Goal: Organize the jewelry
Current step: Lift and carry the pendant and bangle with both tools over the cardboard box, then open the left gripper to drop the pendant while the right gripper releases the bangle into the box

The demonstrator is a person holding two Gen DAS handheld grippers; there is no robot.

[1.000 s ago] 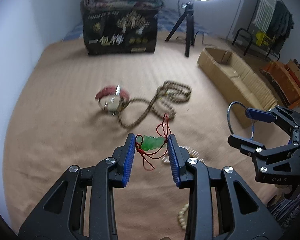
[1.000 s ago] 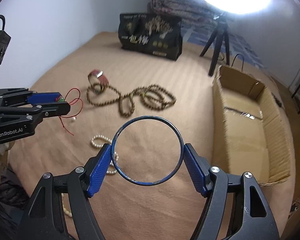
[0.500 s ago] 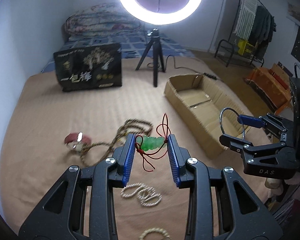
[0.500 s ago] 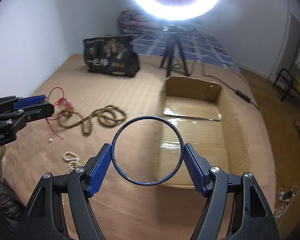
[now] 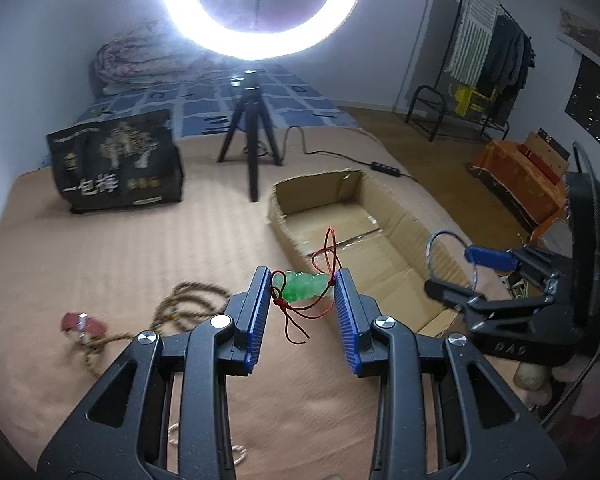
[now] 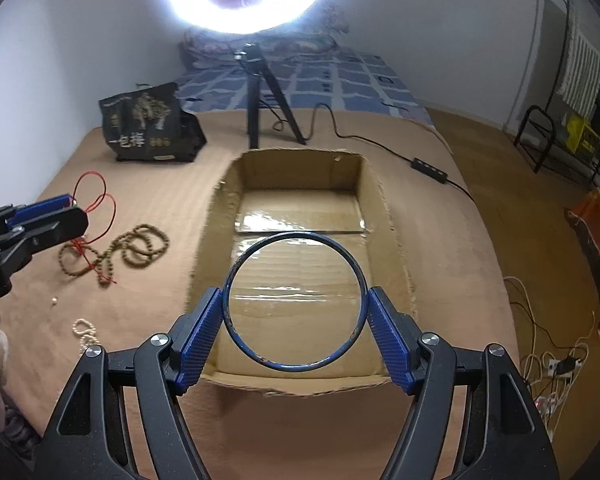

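Left wrist view: left gripper (image 5: 302, 292) jaws narrowly parted, clamped on green jade pendant with red cord (image 5: 305, 286), held above tan bedspread (image 5: 112, 256) beside open brown cardboard box (image 5: 364, 216).

Right wrist view: right gripper (image 6: 296, 312) jaws wide, pinching thin blue metal bangle (image 6: 295, 301) over the box. Brown bead necklace (image 6: 116, 254) on bedspread.

**A bedroom at home, set up for filming**

The work surface is a bed (image 5: 100, 248) under a tan cover, with a blue checked sheet (image 6: 340, 80) and a rolled quilt (image 5: 140, 60) at its head. A clothes rack (image 5: 496, 52) hung with garments stands on the wooden floor (image 6: 512, 184). A ring light (image 5: 256, 8) on a tripod (image 5: 252, 136) lights the scene.
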